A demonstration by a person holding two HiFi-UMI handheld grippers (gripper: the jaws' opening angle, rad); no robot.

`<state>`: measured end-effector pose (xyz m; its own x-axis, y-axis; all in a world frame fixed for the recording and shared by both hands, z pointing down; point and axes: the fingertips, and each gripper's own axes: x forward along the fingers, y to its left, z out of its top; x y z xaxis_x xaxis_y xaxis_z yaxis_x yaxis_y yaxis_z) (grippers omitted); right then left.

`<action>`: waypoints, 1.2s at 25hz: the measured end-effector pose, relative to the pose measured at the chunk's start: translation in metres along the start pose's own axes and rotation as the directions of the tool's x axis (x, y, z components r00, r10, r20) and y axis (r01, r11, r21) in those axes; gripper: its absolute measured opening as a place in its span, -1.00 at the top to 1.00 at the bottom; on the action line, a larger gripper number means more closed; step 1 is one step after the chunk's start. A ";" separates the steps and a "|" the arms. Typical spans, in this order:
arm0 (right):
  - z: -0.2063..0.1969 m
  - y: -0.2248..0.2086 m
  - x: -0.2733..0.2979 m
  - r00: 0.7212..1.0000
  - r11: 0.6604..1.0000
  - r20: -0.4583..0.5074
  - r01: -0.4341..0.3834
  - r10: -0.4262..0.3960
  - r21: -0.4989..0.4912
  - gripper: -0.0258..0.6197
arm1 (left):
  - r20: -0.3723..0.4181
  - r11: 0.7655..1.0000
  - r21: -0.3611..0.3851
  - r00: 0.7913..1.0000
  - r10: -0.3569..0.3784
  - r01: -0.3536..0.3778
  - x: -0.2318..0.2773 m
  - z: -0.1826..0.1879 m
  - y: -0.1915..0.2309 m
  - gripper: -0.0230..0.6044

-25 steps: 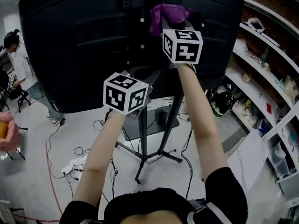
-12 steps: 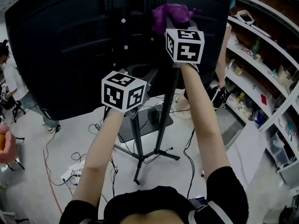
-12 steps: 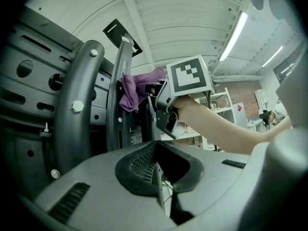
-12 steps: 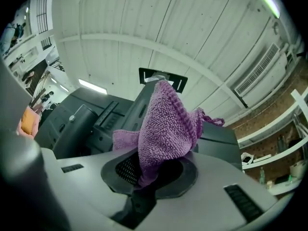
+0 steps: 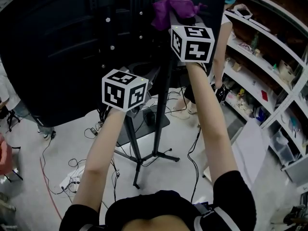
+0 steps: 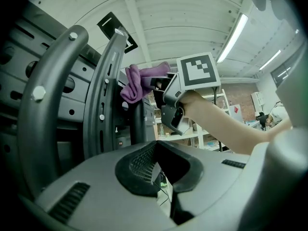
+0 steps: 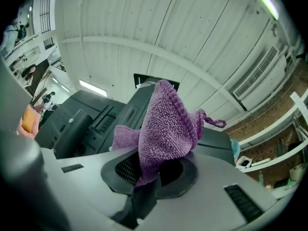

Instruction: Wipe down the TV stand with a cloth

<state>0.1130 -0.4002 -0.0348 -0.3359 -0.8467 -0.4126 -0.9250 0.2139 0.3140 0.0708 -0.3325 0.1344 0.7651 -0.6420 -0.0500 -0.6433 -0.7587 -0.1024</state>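
Note:
The TV's black back panel [image 5: 57, 47] hangs on a dark stand column [image 5: 161, 105] with tripod legs. My right gripper [image 5: 185, 18] is raised at the top of the column, shut on a purple cloth [image 5: 173, 9] that lies against the mount. The cloth [image 7: 166, 124] bunches up out of the jaws in the right gripper view. My left gripper [image 5: 142, 75] sits lower, beside the stand's curved grey bracket arms [image 6: 103, 95], its jaws together with nothing in them. In the left gripper view the cloth [image 6: 139, 81] and right gripper [image 6: 171, 105] show above.
White shelves [image 5: 269, 81] with small items run along the right. A person [image 5: 219, 57] stands behind the TV's right edge. Cables and a power strip [image 5: 77, 170] lie on the floor left of the tripod legs. A white panel [image 5: 255, 153] lies at the right.
The TV and stand have slid left in the head view. My right gripper stays at the column top with the cloth. A person has come into view behind the TV's right edge.

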 end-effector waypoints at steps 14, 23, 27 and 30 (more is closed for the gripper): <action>-0.004 -0.052 -0.019 0.997 0.999 0.079 0.013 -0.015 0.030 0.71 | 0.010 0.997 -0.006 0.997 0.074 -0.074 0.031 0.001 0.013 0.91; -0.041 -0.071 0.014 1.000 1.000 0.028 -0.005 0.004 0.017 0.71 | 0.000 0.991 0.006 0.991 0.133 -0.133 0.042 -0.004 0.018 0.91; -0.049 -0.072 0.027 0.999 0.999 0.035 -0.013 0.012 0.036 0.71 | -0.010 0.986 0.012 0.986 0.165 -0.165 0.041 -0.008 0.025 0.91; -0.053 -0.076 0.030 0.999 0.999 0.047 -0.026 0.025 0.034 0.71 | -0.013 0.982 0.002 0.982 0.190 -0.190 0.040 -0.012 0.033 0.91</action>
<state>0.1823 -0.4680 -0.0256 -0.3667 -0.8172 -0.4445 -0.9213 0.2526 0.2956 0.0794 -0.3845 0.1405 0.6281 -0.7761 -0.0556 -0.7772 -0.6223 -0.0933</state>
